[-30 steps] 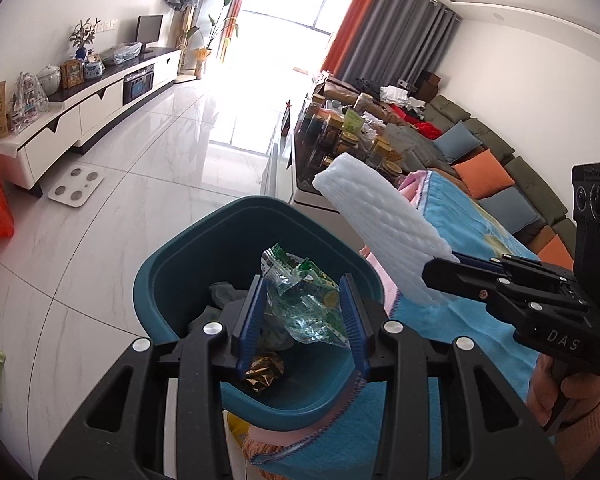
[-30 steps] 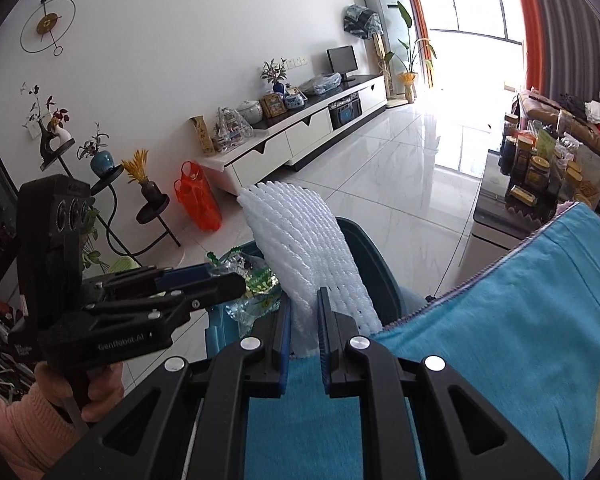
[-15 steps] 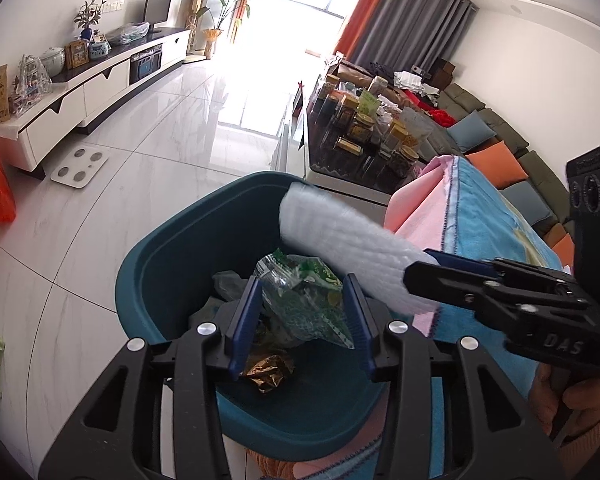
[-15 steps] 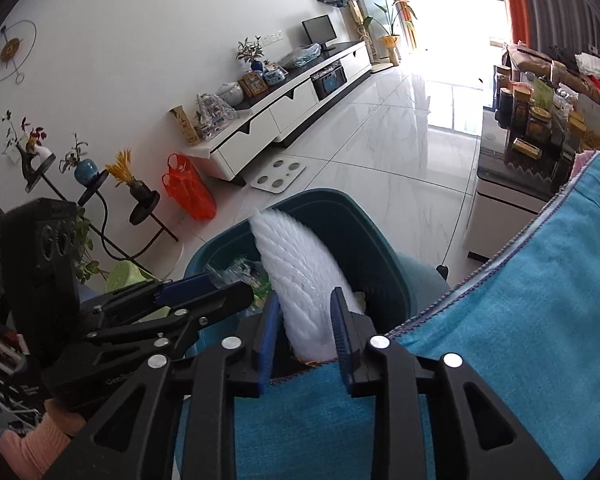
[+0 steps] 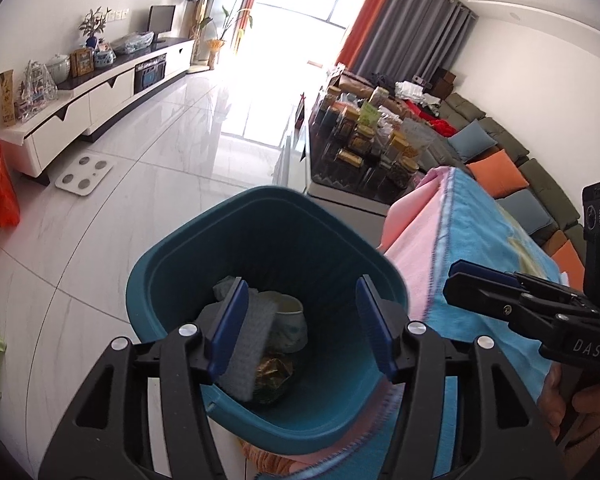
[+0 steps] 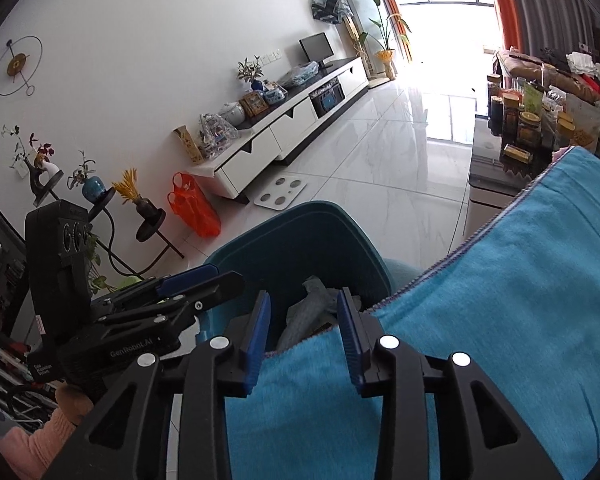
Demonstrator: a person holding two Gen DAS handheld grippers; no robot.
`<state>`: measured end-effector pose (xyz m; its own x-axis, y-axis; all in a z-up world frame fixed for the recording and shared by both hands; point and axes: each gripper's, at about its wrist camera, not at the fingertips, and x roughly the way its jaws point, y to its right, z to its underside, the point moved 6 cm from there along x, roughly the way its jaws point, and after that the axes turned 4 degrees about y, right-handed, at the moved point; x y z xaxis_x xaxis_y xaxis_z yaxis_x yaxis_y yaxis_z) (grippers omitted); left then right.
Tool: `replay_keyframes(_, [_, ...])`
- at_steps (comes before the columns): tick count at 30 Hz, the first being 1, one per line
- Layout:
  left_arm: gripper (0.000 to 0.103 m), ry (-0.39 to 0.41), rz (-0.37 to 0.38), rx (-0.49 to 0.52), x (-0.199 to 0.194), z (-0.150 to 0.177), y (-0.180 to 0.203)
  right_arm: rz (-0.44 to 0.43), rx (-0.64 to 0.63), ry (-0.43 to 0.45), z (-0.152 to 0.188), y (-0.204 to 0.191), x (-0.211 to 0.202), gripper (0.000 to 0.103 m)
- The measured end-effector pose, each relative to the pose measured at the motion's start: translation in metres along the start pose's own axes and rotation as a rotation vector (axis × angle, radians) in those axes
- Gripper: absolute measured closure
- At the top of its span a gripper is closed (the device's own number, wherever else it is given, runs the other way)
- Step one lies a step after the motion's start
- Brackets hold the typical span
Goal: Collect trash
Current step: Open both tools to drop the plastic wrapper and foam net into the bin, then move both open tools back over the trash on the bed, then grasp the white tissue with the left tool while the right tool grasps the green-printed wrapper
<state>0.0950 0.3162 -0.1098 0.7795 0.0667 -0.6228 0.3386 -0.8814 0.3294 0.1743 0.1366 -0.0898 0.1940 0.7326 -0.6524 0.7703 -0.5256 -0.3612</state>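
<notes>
Left wrist view: the left gripper hangs over the teal bin with fingers spread wide and nothing between them. Below the fingers, inside the bin, lie a white foam sheet, a paper cup and a shiny wrapper. Right wrist view: the right gripper is also released and empty, above the edge of the blue cloth; beyond its fingertips the foam sheet rests in the bin.
</notes>
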Motion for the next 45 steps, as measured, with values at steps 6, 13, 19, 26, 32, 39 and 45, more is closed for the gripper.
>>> replay_keyframes(6, [0.044,0.062,0.083,0.063,-0.031,-0.002,0.040,0.005,-0.033,0.082,0.010,0.001,-0.057,0.066])
replay_keyframes(13, [0.043,0.050,0.250,0.211,-0.049,0.022,0.130,0.069,-0.003,0.159,0.038,0.028,-0.128,0.065])
replay_keyframes(19, [0.042,-0.011,0.371,0.319,-0.045,0.056,0.205,0.175,0.050,0.209,0.071,0.065,-0.185,0.065])
replay_keyframes(26, [0.042,-0.084,0.471,0.448,-0.032,0.098,0.289,0.307,0.135,0.251,0.107,0.116,-0.248,0.065])
replay_keyframes(32, [0.042,-0.152,0.536,0.508,-0.010,0.116,0.350,0.423,0.214,0.289,0.131,0.165,-0.298,0.065])
replay_keyframes(39, [0.042,-0.190,0.526,0.587,0.022,0.124,0.408,0.502,0.284,0.280,0.145,0.217,-0.318,0.065])
replay_keyframes(45, [0.042,-0.232,0.497,0.634,0.049,0.132,0.435,0.501,0.315,0.231,0.149,0.243,-0.310,0.065])
